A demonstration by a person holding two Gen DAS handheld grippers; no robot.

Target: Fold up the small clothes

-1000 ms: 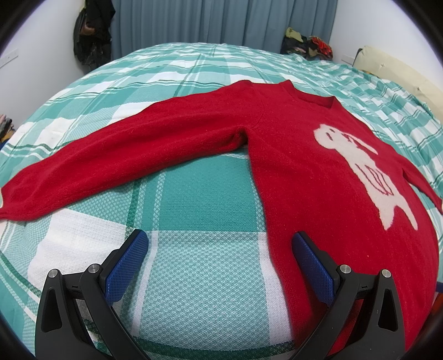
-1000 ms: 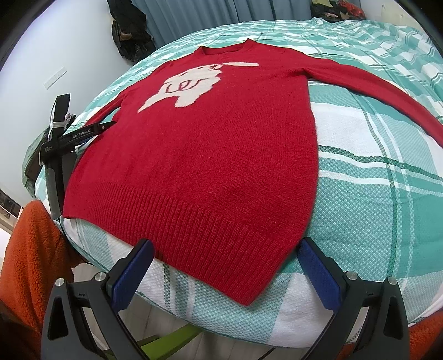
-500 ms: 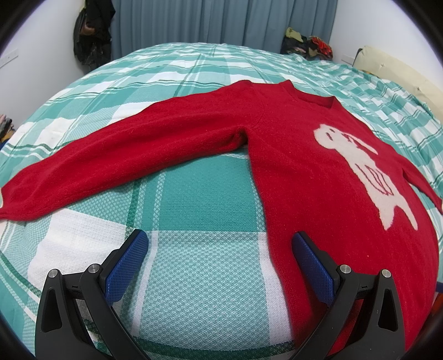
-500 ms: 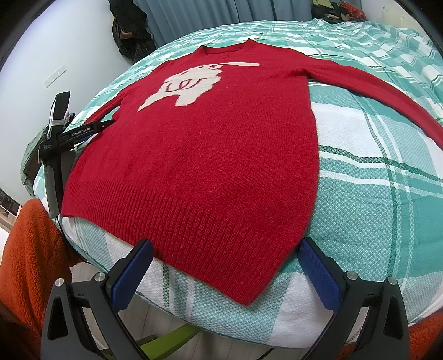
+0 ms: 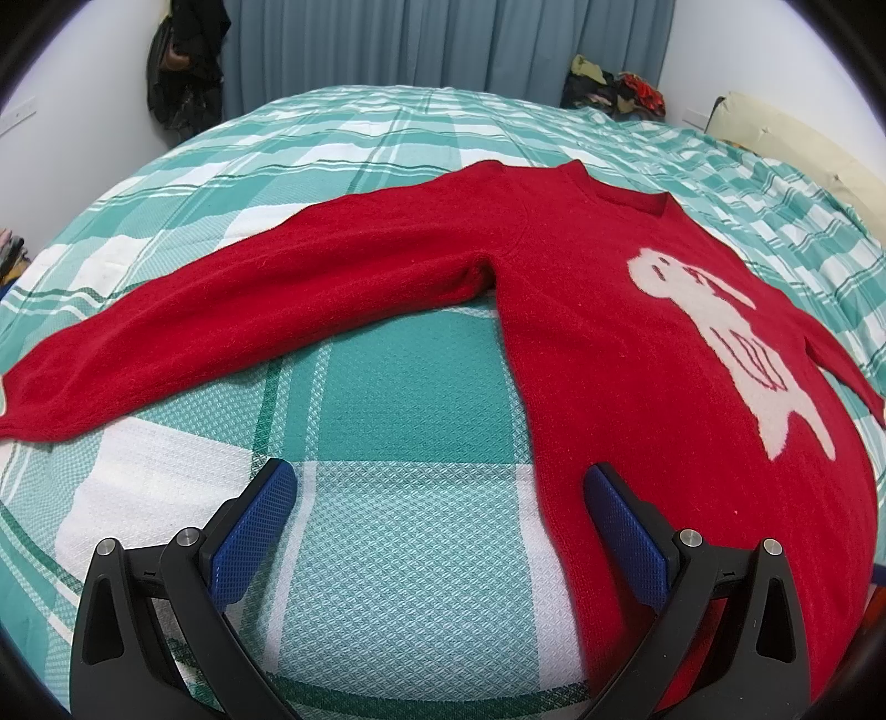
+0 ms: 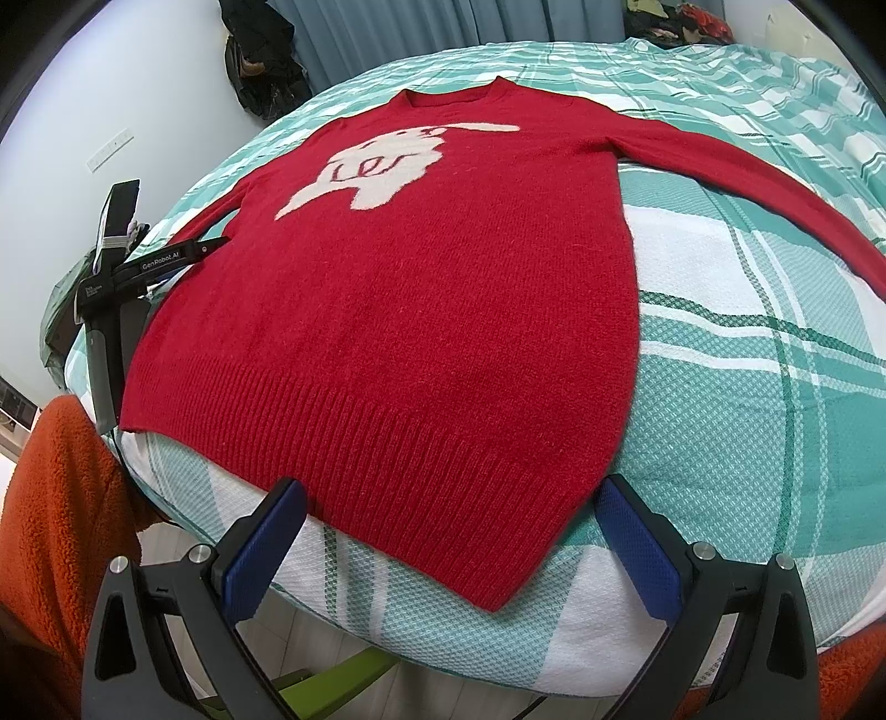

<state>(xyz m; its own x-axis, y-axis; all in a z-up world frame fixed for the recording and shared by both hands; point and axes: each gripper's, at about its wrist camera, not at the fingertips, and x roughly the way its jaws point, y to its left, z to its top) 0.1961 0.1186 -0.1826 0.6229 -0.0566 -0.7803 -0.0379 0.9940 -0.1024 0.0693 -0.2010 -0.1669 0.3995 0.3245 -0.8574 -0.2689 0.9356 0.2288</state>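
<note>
So there's a red sweater (image 6: 421, 310) with a cream animal design (image 6: 382, 166) laid flat, face up, on a bed with a teal and white checked bedspread (image 5: 387, 531). In the right wrist view it fills the middle of the frame, ribbed hem toward the bottom, neckline toward the top, one sleeve running off to the right edge. The right gripper (image 6: 451, 545) sits at the bottom with its blue-padded fingers (image 6: 260, 548) spread wide, hovering just off the hem and holding nothing. In the left wrist view the sweater runs from the left edge across to the right, one sleeve (image 5: 266, 310) stretched out toward the left. The left gripper (image 5: 440, 529) is wide apart too, empty, its right finger over the sweater's side edge. Grey-blue curtains (image 5: 443, 44) hang along the top, and an orange fleecy sleeve (image 6: 61, 493) shows at lower left in the right wrist view.
</note>
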